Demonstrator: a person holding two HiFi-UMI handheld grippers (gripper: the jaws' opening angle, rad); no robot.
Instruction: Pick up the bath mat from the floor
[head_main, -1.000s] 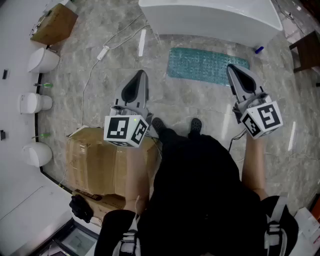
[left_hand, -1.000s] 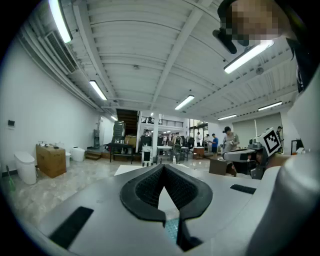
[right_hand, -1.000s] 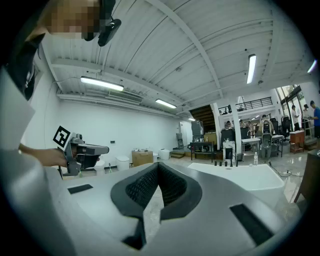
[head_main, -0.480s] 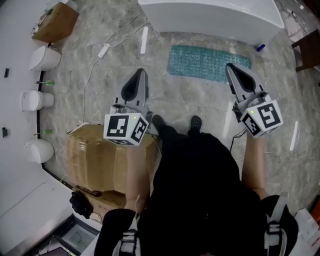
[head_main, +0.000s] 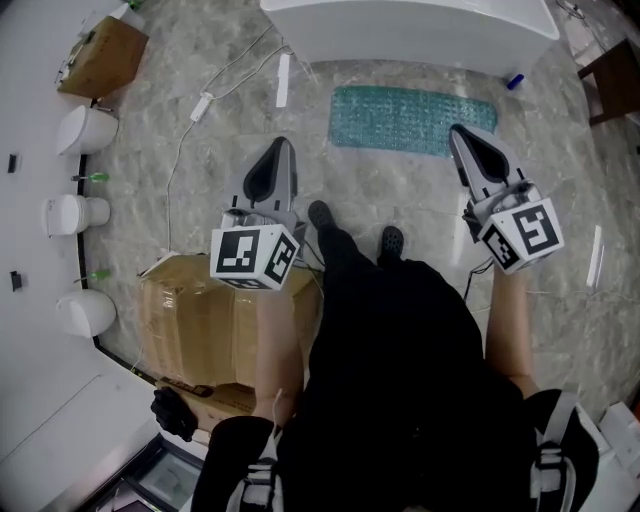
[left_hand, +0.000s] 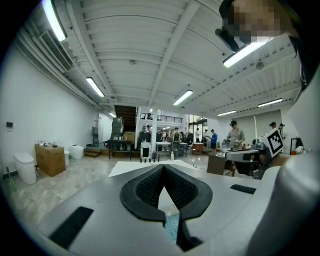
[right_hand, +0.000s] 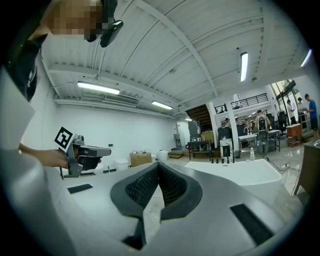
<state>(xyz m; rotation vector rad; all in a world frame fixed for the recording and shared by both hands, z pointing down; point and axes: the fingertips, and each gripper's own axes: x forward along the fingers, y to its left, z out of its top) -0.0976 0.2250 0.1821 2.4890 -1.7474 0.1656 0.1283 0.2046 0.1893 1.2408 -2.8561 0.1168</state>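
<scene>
The teal bath mat (head_main: 412, 106) lies flat on the marble floor in front of the white bathtub (head_main: 400, 30). My left gripper (head_main: 283, 146) is held in the air, well short of the mat and to its left, jaws shut and empty. My right gripper (head_main: 460, 133) hovers high over the mat's near right edge, also shut with nothing in it. In the left gripper view the jaw tips (left_hand: 163, 167) meet, and a bit of the mat (left_hand: 171, 226) shows below them. The right gripper view shows its tips (right_hand: 158, 165) touching.
A taped cardboard box (head_main: 200, 320) stands at my left. White toilets (head_main: 85, 128) line the left wall, beside a brown box (head_main: 100, 55). A cable with an adapter (head_main: 200, 105) runs across the floor. A blue bottle (head_main: 515, 80) and a dark stool (head_main: 615, 85) are right of the tub.
The person's left shoe has stepped forward toward the mat and the view has shifted slightly. Both grippers keep the same pose, shut.
</scene>
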